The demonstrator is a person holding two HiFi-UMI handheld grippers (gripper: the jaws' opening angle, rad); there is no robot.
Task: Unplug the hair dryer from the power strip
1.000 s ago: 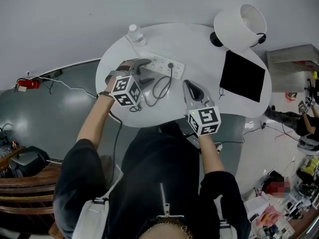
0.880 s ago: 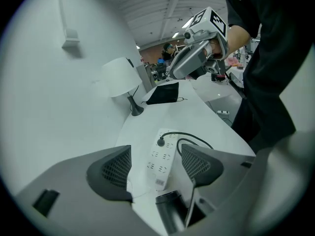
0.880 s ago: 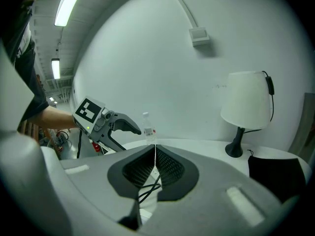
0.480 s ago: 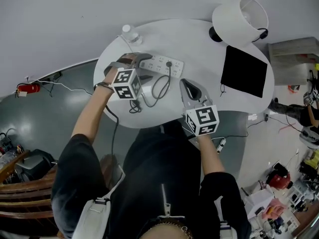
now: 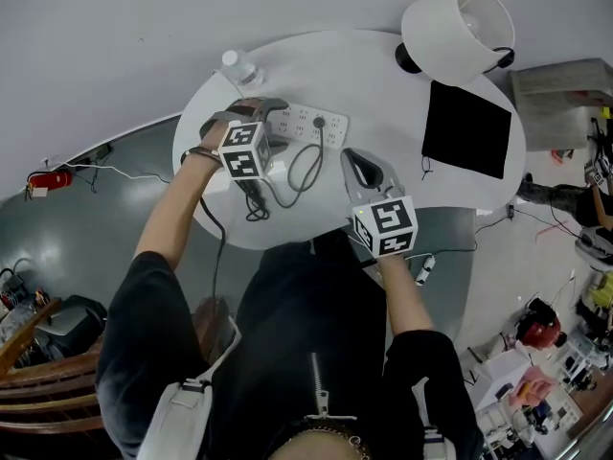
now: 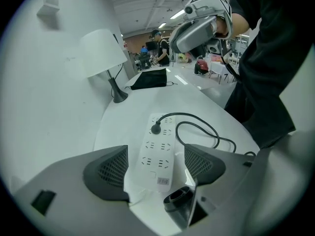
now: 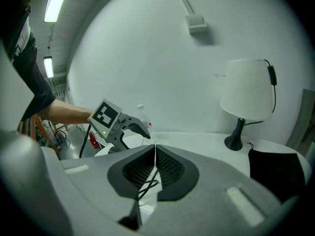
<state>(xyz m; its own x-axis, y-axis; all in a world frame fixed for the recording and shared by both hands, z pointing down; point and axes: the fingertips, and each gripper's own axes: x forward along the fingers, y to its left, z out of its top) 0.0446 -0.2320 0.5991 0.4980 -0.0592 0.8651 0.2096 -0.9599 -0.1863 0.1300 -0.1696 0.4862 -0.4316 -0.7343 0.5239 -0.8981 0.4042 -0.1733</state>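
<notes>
Hovering over the near end of the long white plastic power strip (image 6: 158, 144), my left gripper (image 6: 155, 167) has just been opening, gripping nothing; the round black plug (image 6: 156, 129) sits farther ahead along the strip. My closed, empty right gripper (image 7: 155, 151) hovers near the strip's far end.

Round white table (image 5: 383, 94), power strip (image 5: 308, 123), looped black cord (image 5: 305, 169), lamp (image 5: 458, 32), black cloth (image 5: 467, 129), plastic bottle (image 5: 236, 65)

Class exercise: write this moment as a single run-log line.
left tongs: open, just been opening, straddling end of white plastic power strip | right tongs: shut, empty | round black plug: plugged into strip
</notes>
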